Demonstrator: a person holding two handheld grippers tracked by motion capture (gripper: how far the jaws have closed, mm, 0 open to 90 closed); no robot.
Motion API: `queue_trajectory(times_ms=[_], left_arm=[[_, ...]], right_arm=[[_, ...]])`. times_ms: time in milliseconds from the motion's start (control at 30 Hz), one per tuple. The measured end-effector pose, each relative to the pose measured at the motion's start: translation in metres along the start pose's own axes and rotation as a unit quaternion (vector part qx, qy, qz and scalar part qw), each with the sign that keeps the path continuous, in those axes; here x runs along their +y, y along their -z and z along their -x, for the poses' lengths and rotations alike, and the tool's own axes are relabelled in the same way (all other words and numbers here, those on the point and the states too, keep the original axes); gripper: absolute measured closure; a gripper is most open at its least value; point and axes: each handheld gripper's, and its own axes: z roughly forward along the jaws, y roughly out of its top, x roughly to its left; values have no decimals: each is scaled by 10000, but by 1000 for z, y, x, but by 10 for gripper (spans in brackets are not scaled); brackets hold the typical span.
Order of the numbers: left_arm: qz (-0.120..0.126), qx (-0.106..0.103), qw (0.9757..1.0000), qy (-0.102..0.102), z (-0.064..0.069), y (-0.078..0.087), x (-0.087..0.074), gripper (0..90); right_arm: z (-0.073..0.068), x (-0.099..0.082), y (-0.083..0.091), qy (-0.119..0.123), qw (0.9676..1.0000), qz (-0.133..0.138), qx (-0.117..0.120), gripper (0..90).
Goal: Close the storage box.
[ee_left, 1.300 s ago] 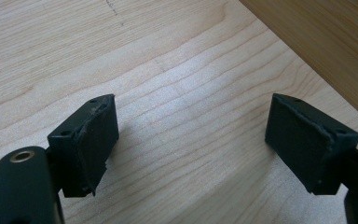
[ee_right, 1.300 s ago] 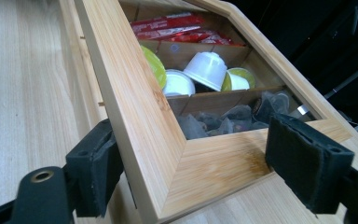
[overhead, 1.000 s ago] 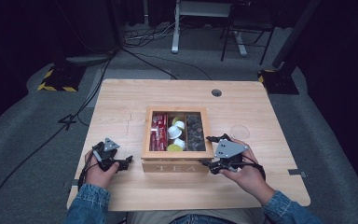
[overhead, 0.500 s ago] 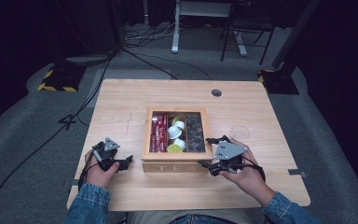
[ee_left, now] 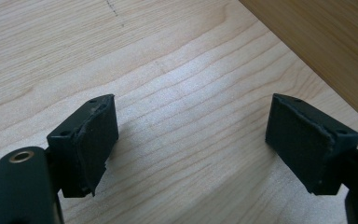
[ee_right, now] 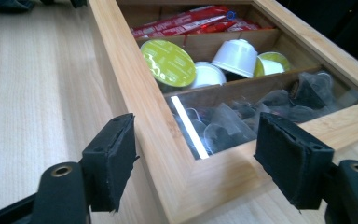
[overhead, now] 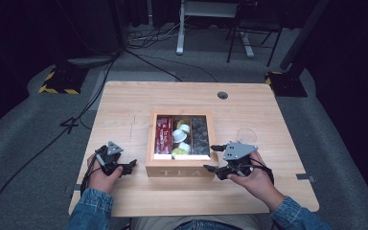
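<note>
Hardly anything differs from a second ago: in the high view both hands sit where they sat in the two earlier pictures, so the work is at a pause before its first contact. The tea box [overhead: 182, 143], a wooden case with a glass lid and "TEA" on its front wall, stands in the middle of the table [overhead: 124, 105], lid down. The right gripper [overhead: 213, 158] is at the box's near right corner, jaws spread wide; in the right gripper view that corner [ee_right: 186, 186] lies between the two pads, neither of them touching wood. Through the glass show red sachets [ee_right: 191, 21], green-topped and white capsules [ee_right: 168, 63] and dark pouches [ee_right: 242, 116]. The left gripper [overhead: 129, 166] rests just left of the box, also wide open, holding nothing; its own view shows bare table between the jaws and the box's side wall [ee_left: 326, 46] at the upper right. A clear glass [overhead: 246, 135] stands just beyond the right hand. Judging by this stillness, the lid-opening or gripping step is not yet begun.
</note>
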Motion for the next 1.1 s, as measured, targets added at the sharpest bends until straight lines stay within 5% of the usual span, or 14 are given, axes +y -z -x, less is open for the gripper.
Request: queue_trajectory(times_ms=[33, 300, 667, 1000, 1100], left_arm=[[0, 0, 10000, 0, 0, 0, 0, 173], [-3, 2, 10000, -4, 0, 1, -1, 174], [4, -36, 10000, -15, -1, 2, -2, 174], [-19, -141, 9998, -129, -5, 2, -1, 171], [-26, -158, 9998, -131, -6, 2, -1, 171]], right_arm=[[2, 1, 2, -216, 9997, 87, 49, 291], [15, 17, 24, -574, 9977, 346, -79, 260], [37, 14, 57, -976, 9945, 200, -339, 210], [65, -10, 93, -1437, 9854, 1, -917, 184], [77, -25, 101, -1725, 9779, -295, -1145, 183]])
